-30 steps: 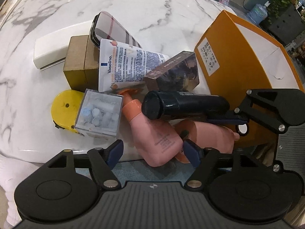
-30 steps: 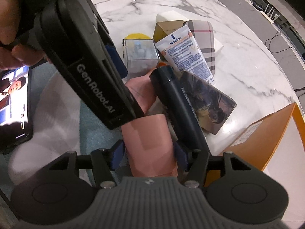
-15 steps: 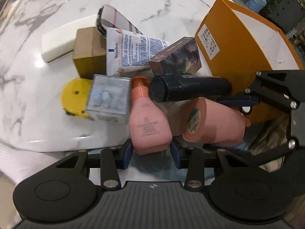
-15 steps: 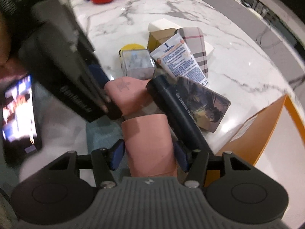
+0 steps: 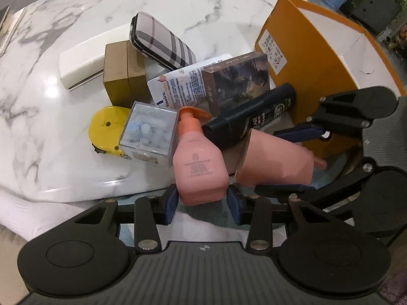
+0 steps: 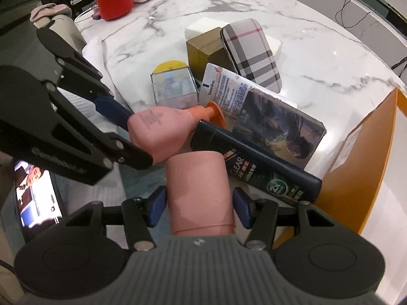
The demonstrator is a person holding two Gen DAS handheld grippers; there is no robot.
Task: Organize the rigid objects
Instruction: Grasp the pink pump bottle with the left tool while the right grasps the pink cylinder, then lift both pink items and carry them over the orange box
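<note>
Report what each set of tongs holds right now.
Left tongs: around the pink pump bottle, jaws opening slightly.
Right tongs: closed on the pink tube.

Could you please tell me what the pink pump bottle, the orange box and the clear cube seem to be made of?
Pink pump bottle: probably matte plastic, with an even, dull pink surface and a moulded orange pump.
Orange box: likely cardboard, with thin flat walls, a white inside and a paper label.
Clear cube: apparently hard transparent plastic, with glossy see-through walls over pale contents.
</note>
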